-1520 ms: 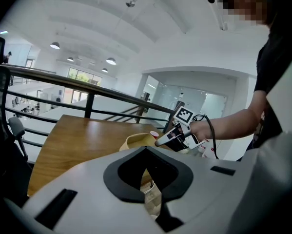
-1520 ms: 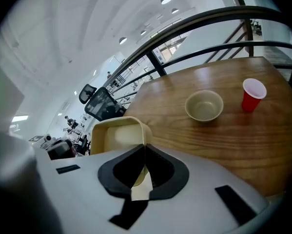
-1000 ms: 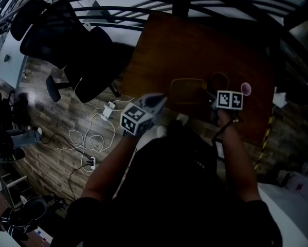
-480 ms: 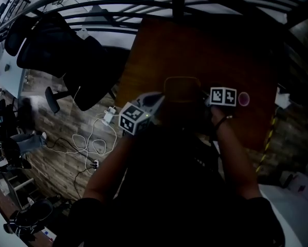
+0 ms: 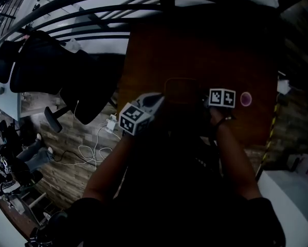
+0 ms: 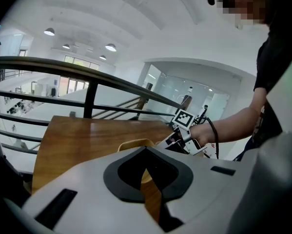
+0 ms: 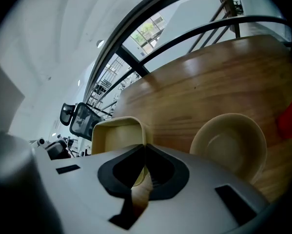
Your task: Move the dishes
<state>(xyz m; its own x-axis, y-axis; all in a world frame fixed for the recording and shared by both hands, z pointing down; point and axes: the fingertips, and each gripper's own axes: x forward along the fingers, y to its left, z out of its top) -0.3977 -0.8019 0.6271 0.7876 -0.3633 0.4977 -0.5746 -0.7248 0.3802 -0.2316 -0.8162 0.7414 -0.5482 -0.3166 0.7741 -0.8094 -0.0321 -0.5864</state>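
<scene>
Cream square dish (image 7: 115,136): rigid, likely light, slick; take by raised rim. Fingers of left gripper (image 6: 146,148) and right gripper (image 7: 146,146) closed, empty.

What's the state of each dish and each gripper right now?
square dish: upright, empty, on the table.
round bowl: upright, empty, on the table, beside the square dish and apart from it.
pink thing: on the table; too small to tell more.
left gripper: jaws together, nothing between them.
right gripper: jaws together, nothing between them, close by the square dish's rim.
</scene>
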